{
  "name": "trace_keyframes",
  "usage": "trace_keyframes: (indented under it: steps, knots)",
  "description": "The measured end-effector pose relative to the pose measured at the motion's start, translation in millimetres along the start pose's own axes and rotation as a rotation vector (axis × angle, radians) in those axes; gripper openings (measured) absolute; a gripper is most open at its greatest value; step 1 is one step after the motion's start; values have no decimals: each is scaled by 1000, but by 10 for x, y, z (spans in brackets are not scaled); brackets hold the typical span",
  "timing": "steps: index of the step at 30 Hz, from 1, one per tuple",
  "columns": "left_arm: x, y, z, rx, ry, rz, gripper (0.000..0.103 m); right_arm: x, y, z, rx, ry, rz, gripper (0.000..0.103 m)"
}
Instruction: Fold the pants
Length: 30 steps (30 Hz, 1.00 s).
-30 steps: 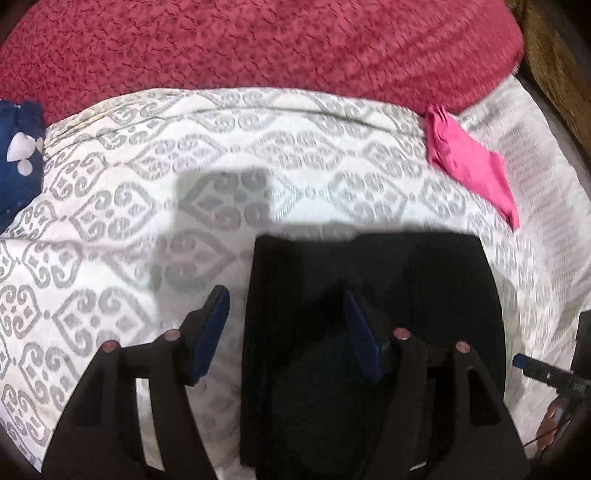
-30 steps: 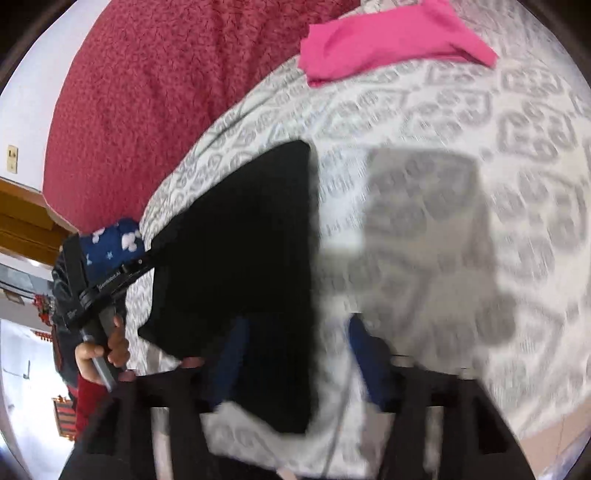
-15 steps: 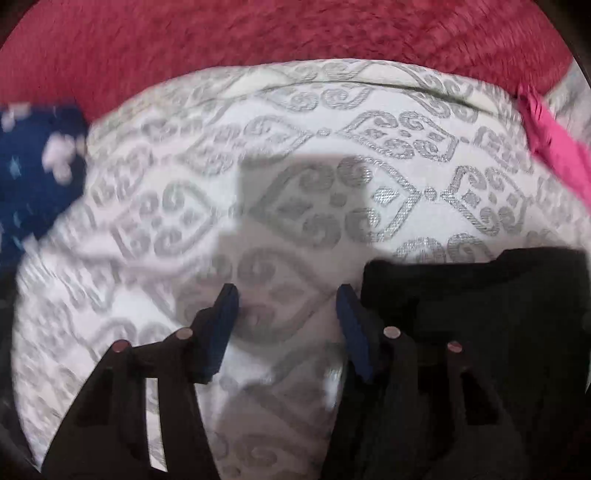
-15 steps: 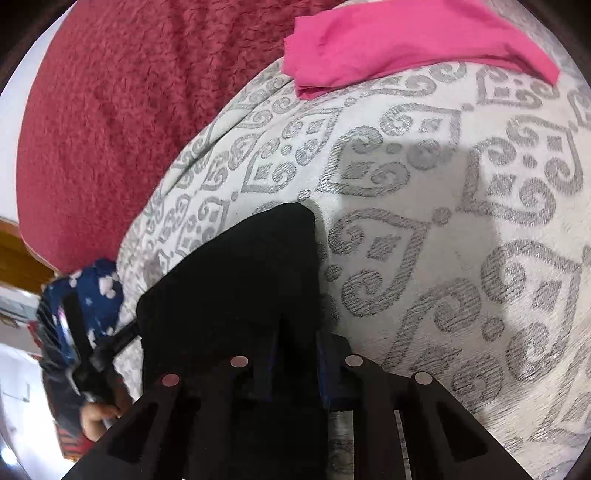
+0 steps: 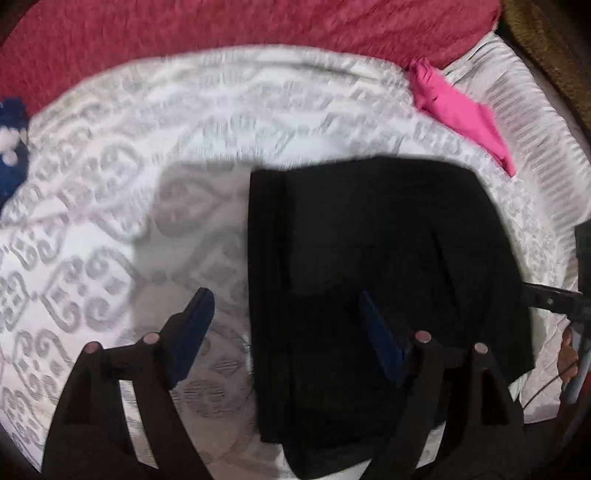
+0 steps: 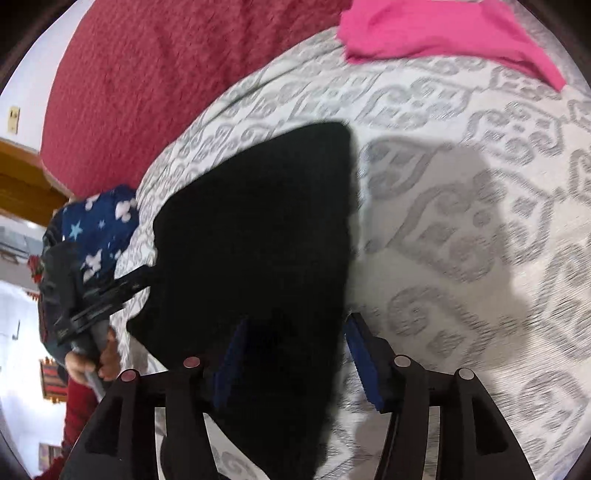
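Observation:
The black pants (image 5: 369,258) lie folded in a flat rectangle on the patterned white bedcover (image 5: 110,221). My left gripper (image 5: 284,332) is open above the pants' left edge, its right finger over the black cloth, its left finger over the bedcover. In the right wrist view the pants (image 6: 258,240) fill the lower middle. My right gripper (image 6: 291,354) is open above their right edge and holds nothing.
A pink garment (image 5: 458,110) lies folded at the far right of the bedcover, also in the right wrist view (image 6: 443,33). A blue starred garment (image 6: 99,225) lies at the left edge. A red blanket (image 5: 258,22) covers the bed behind.
My right gripper was shut on the pants' edge half a second ago and has opened and lifted. My left gripper has swung back right over the pants and stayed open.

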<state>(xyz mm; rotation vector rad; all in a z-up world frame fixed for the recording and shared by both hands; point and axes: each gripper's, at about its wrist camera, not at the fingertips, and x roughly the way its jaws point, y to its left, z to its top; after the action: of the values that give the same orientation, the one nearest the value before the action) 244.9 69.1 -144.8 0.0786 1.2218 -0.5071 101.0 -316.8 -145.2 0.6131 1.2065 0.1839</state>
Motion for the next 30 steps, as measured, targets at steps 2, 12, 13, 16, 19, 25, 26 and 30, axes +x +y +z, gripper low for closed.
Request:
trace_keyframes:
  steps: [2,12,13,16,19,25,26,30]
  knots:
    - [39,102,-3,-73,3,-55,87,20,36,11,0,-16,1,63]
    - [104,79,-46,-66,6,-116,93,113,61,144,-1,-26,57,72]
    - [115,44,-48,-50,3,-109,96,119,63,147,-3,-28,58,73]
    - [113,27,-52,-21,-8,-105,97,139,81,174,-14,-32,58,76]
    - [116,49,-44,-13,-8,-122,97,167,107,210,-20,-41,52,76]
    - [126,48,-36,9,-7,-129,97,211,150,249,-34,-57,28,76]
    - [129,41,-38,10,-9,-129,97,216,157,253,-36,-58,24,76]
    - [141,35,-33,18,-12,-133,97,229,188,257,-39,-63,0,74]
